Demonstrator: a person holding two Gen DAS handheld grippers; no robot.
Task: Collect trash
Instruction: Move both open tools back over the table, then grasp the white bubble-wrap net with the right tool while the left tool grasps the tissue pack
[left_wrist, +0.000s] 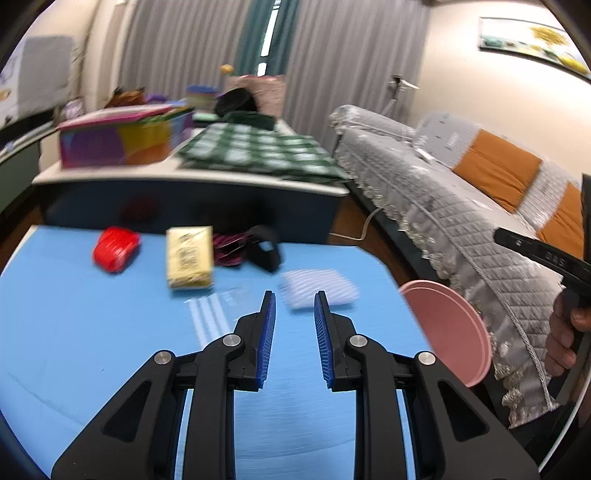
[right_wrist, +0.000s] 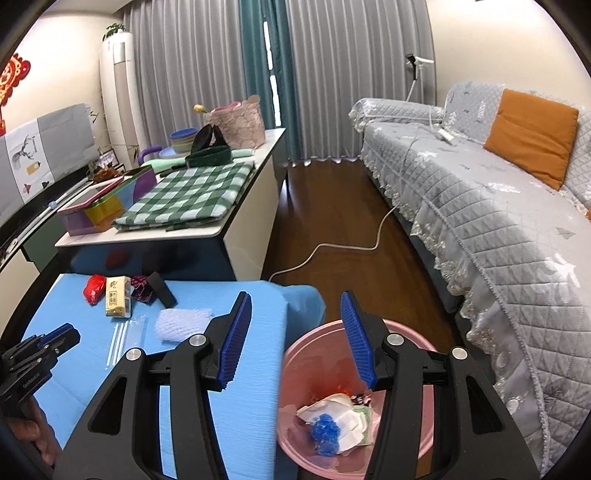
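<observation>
Straws (right_wrist: 120, 341) lying lengthwise toward the camera on the mat (right_wrist: 251, 406), left gripper (left_wrist: 294, 308) narrowly parted, empty, right gripper (right_wrist: 295, 314) wide apart, empty, over the bin (right_wrist: 295, 354)

Near blue table (left_wrist: 92, 350) clear, trash (left_wrist: 189, 256) blocks far edge

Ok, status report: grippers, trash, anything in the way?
Left gripper open, empty, above foam wrap. Right gripper open, empty, over pink bin. Trash remains on blue table. Nothing blocking.
</observation>
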